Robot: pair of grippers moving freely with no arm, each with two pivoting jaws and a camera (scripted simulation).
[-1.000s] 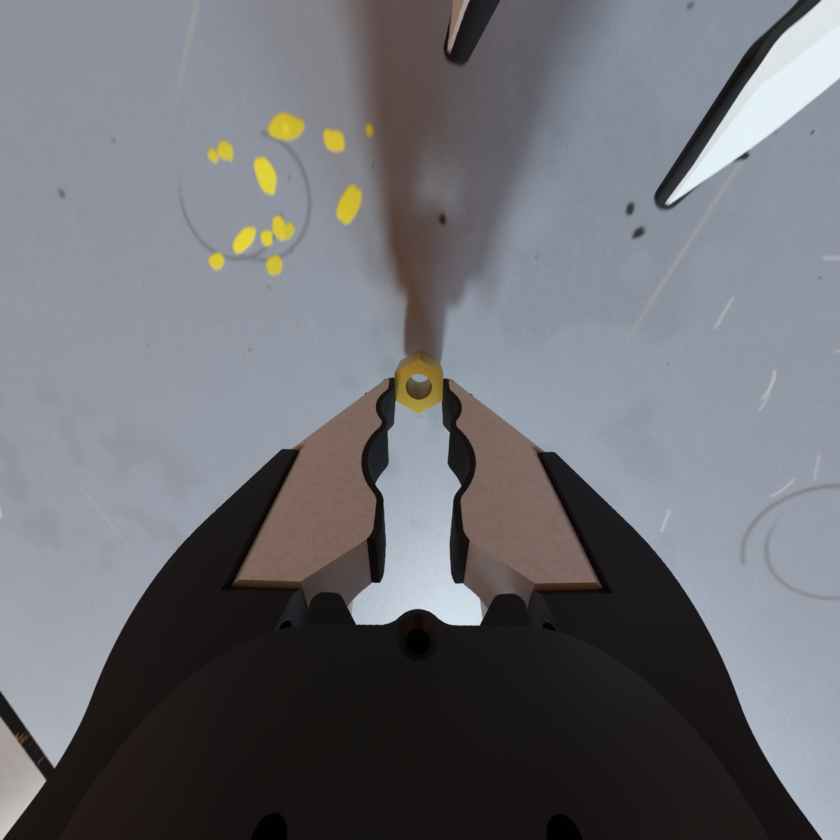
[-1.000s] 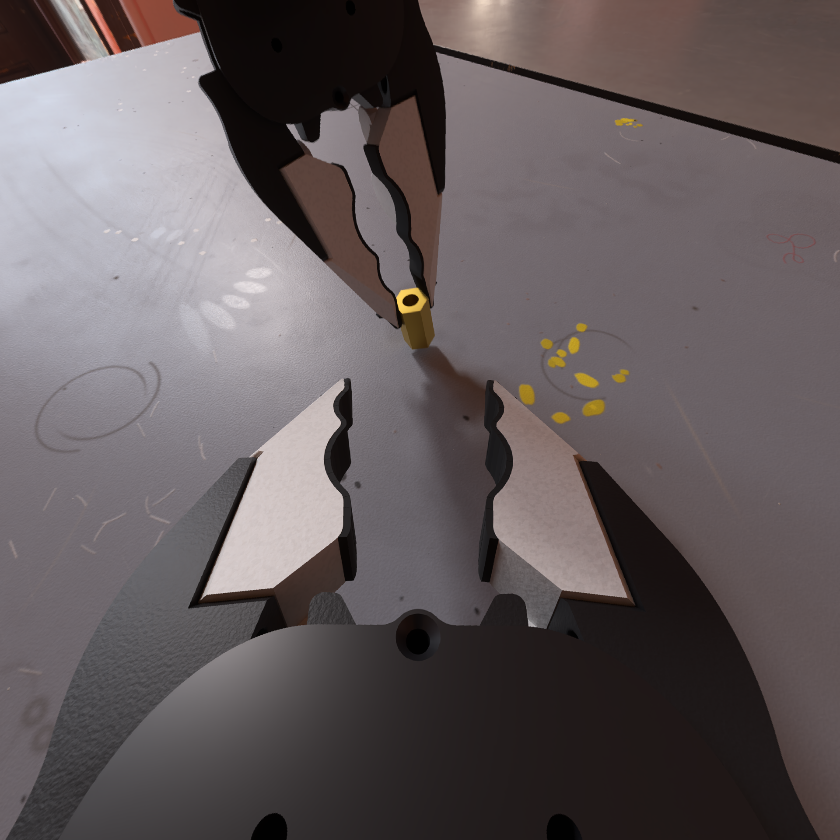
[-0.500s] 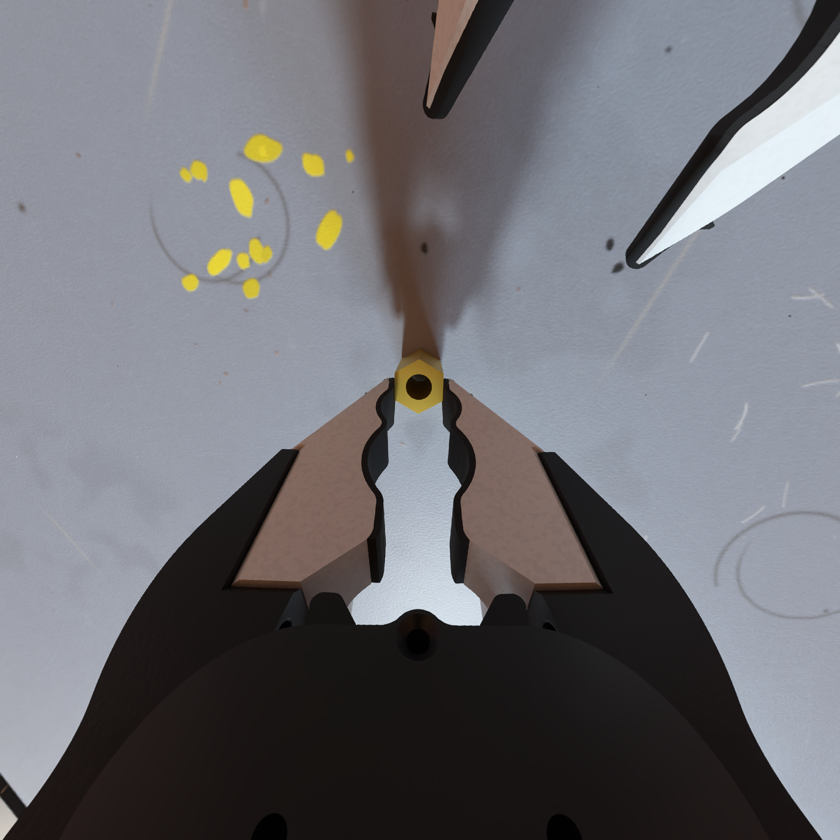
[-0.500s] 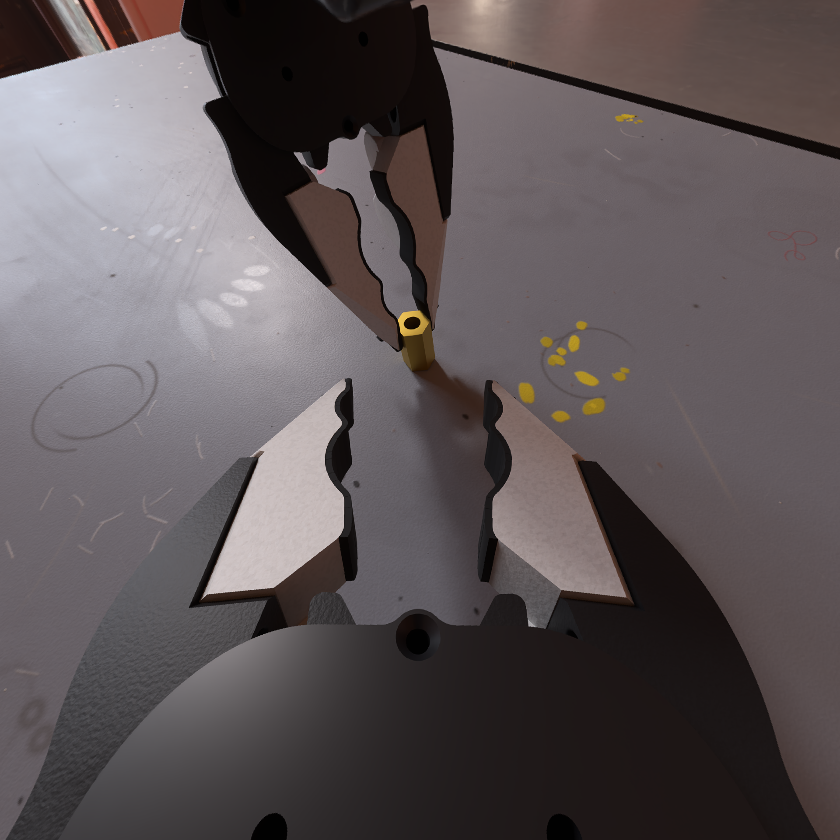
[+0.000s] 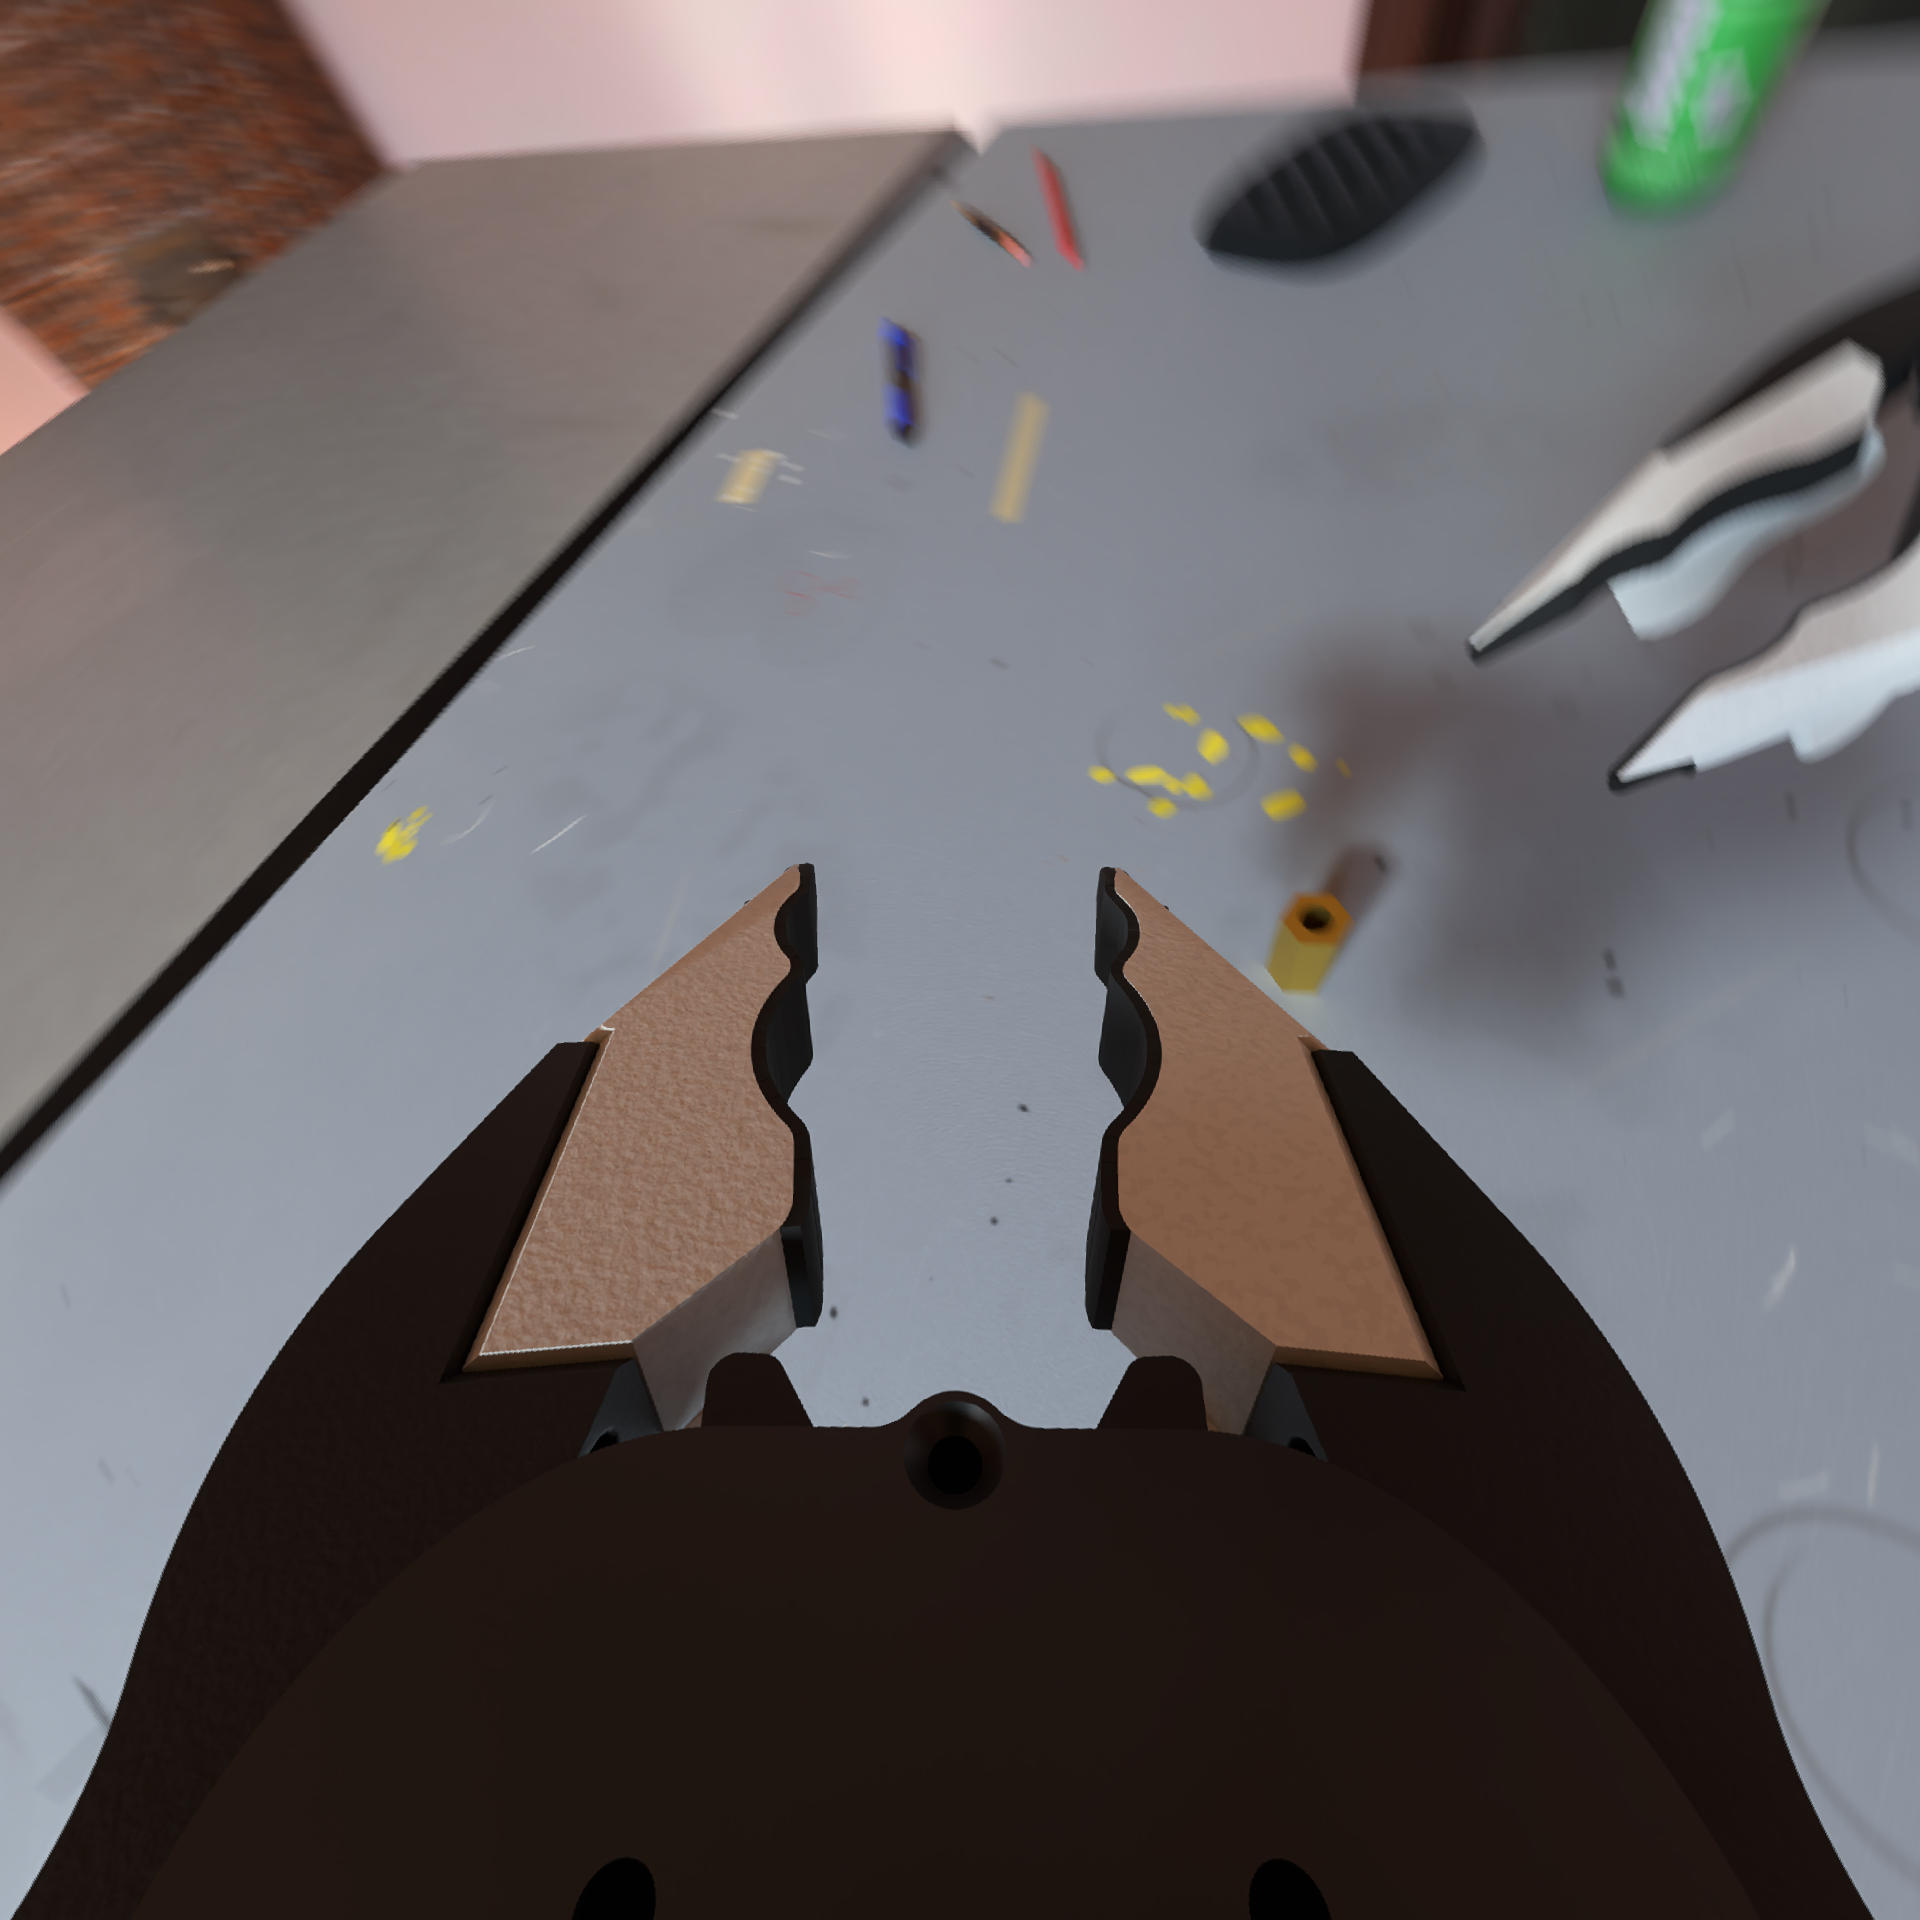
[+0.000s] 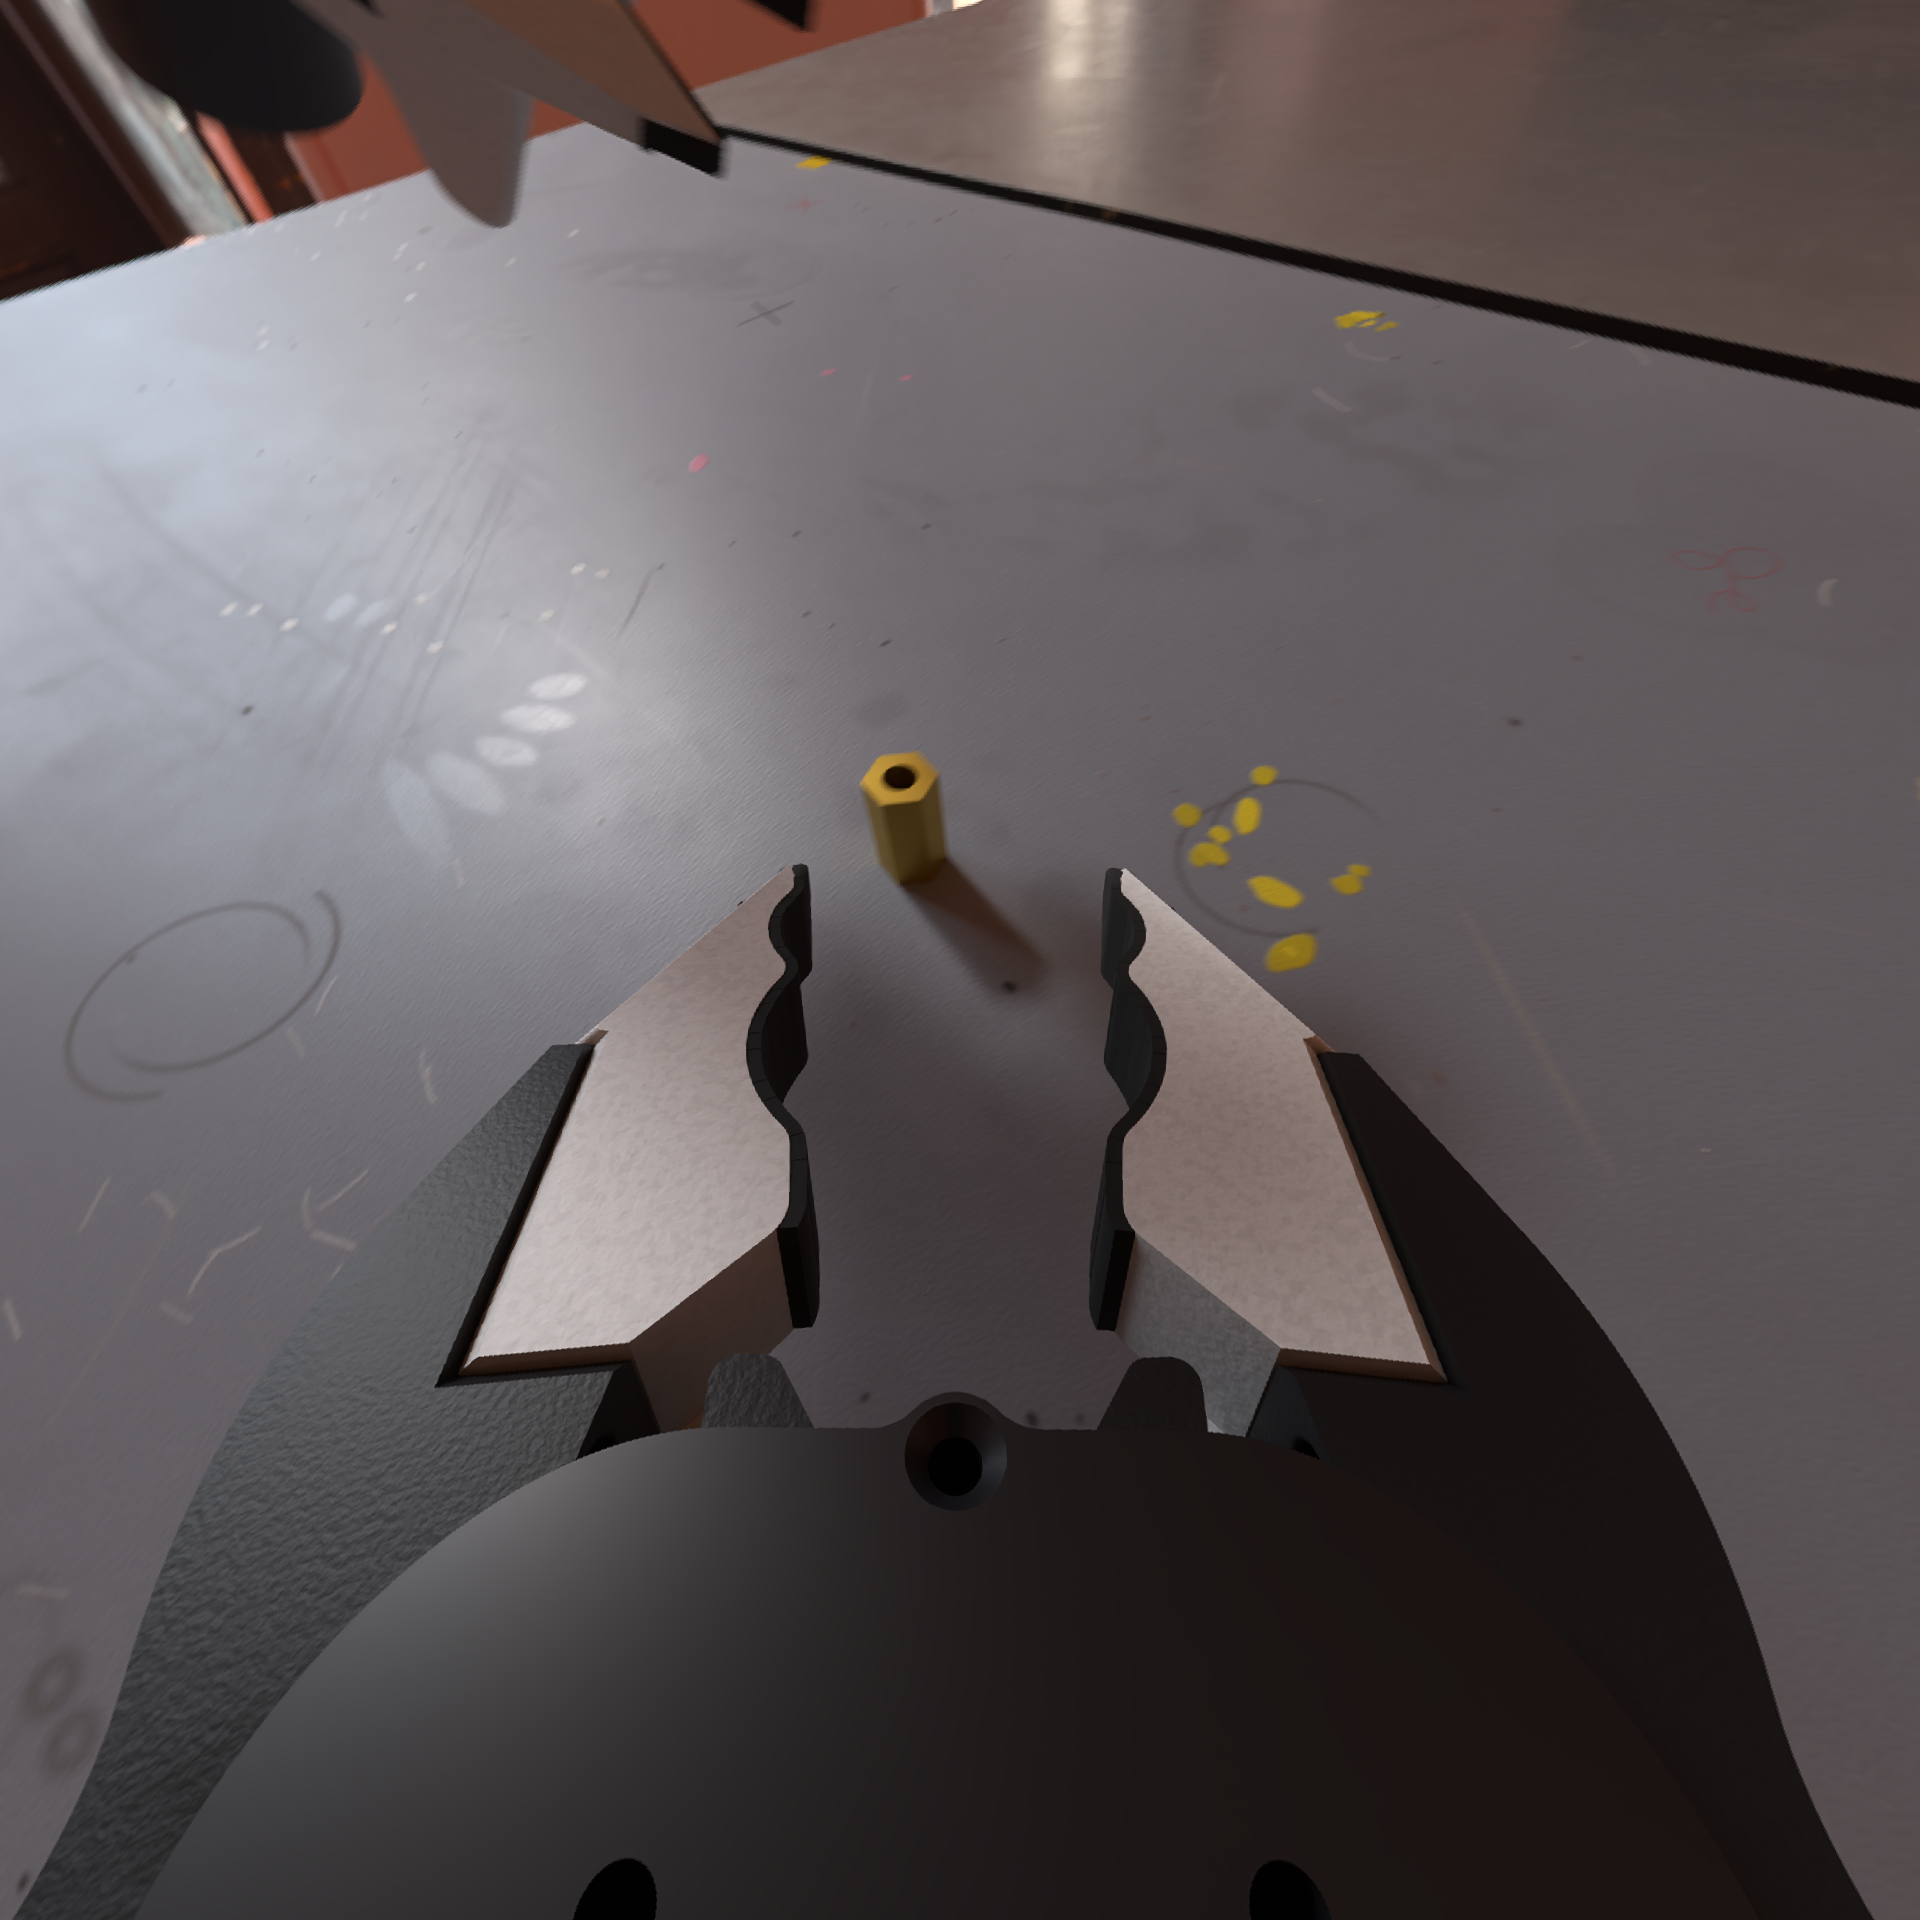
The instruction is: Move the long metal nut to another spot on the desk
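Long metal nut [image 6: 902,817]: small yellow hexagonal standoff with a bored centre, standing upright on the scuffed grey tabletop [image 6: 1039,540], free of both tools. In the right wrist view it sits just beyond the finger tips, near 12 o'clock, a shade left of centre. Cluster of yellow paint flecks [image 6: 1262,873] lies near it at about 3 o'clock. In the left wrist view the same nut [image 5: 1307,943] shows at about 2 o'clock of the tips, outside the right finger.

Left hand-held gripper [image 5: 954,883]: jaws spread wide, nothing between them, angled low over the tabletop. Far end of that view is blurred; a green cylinder [image 5: 1704,94], a dark ribbed oval object [image 5: 1340,187] and several small coloured sticks can be made out, no more.

Right hand-held gripper [image 6: 954,883]: jaws also wide apart, empty, nut ahead of the gap but not inside it.

Judgement: the nut rests on the tabletop with no grip on it, so the step in hand is either the release after placing or the approach to a pick; cannot tell which. If placed, the next move calls for backing away without brushing the upright nut, which would tip easily.
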